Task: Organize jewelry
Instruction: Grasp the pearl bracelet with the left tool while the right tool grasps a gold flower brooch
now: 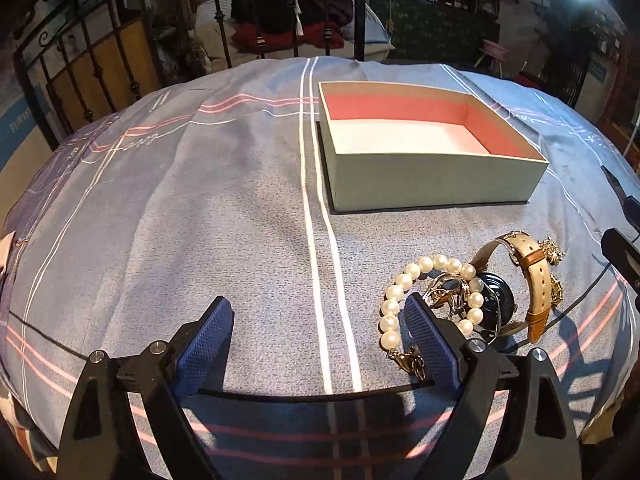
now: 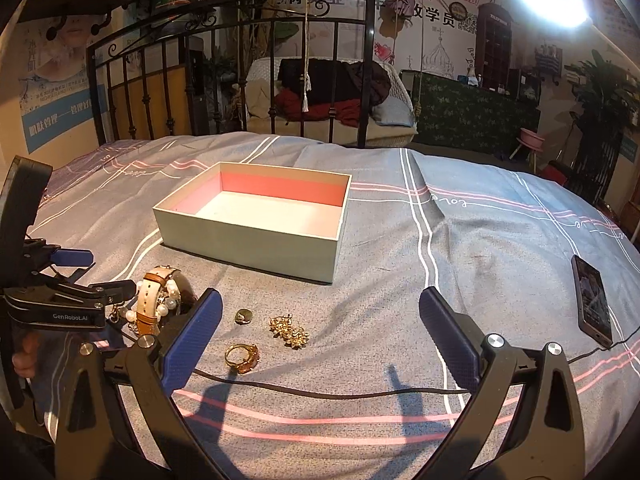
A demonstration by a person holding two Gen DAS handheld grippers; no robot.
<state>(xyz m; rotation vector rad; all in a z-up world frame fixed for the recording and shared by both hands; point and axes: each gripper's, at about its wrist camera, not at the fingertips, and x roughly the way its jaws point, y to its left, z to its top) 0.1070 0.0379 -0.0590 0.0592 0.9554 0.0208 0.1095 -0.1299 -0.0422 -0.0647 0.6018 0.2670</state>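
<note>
An open pale box (image 1: 432, 178) with a pink inside stands on the bed; it also shows in the right wrist view (image 2: 248, 248) and looks empty. A pearl bracelet (image 1: 400, 292), a watch with a cream and tan strap (image 1: 534, 284) and small metal pieces lie in a pile just beyond my left gripper's right finger. My left gripper (image 1: 320, 320) is open and empty. In the right wrist view a gold ring (image 2: 242, 356), a gold brooch (image 2: 289, 331) and a small round piece (image 2: 243, 315) lie between the fingers of my right gripper (image 2: 320, 320), which is open and empty. The watch (image 2: 150, 304) lies at its left.
A blue-grey bedspread (image 2: 440, 280) with white and pink stripes covers the bed. A phone (image 2: 592, 300) with a black cable lies at the right. A black iron headboard (image 2: 240, 72) stands behind the box. The left gripper body (image 2: 52, 304) shows at the left edge.
</note>
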